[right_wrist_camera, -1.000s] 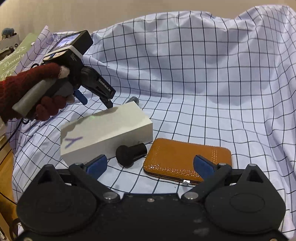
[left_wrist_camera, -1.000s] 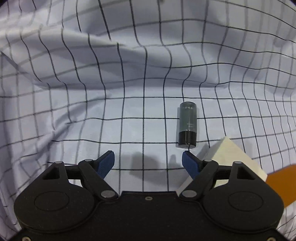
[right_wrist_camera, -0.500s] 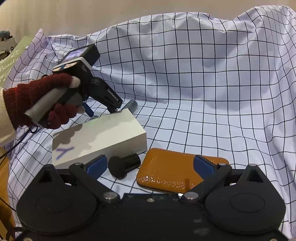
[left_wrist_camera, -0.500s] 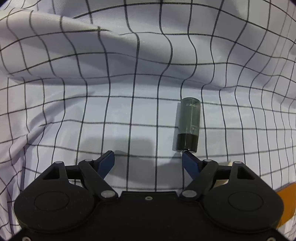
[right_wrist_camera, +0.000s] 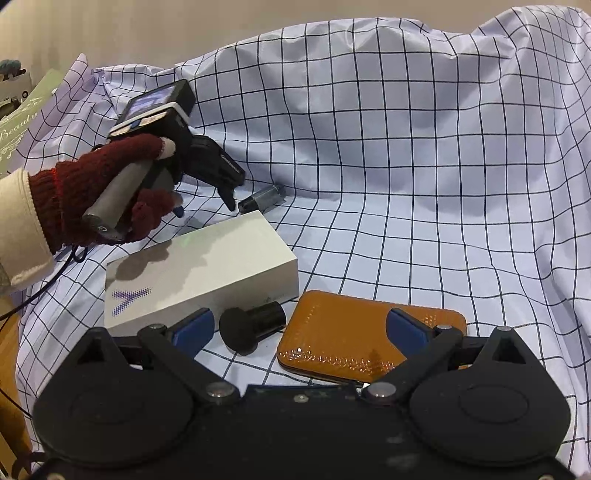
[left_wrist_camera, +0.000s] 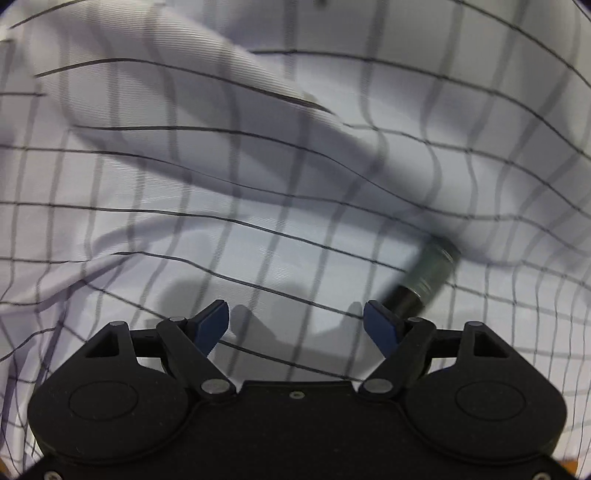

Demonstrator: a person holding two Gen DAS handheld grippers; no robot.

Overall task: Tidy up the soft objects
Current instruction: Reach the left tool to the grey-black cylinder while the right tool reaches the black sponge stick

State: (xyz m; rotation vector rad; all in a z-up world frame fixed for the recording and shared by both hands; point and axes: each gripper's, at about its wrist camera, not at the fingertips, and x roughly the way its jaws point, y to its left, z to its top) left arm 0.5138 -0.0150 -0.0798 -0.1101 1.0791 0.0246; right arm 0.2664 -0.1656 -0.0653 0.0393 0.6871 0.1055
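Rumpled white checked cloth with black grid lines; left gripper and right gripper fingers spread, empty.

**A draped tabletop set up for recording, in a home-like room**

A white checked cloth with black grid lines is thrown loosely over the work surface and rises in folds behind it, like a makeshift backdrop. A plain beige wall stands behind. At the left edge, a green card or book with ornate script leans beside small clutter, and a wooden edge shows beneath the cloth. Household oddments lie about: a white carton and an orange wallet.
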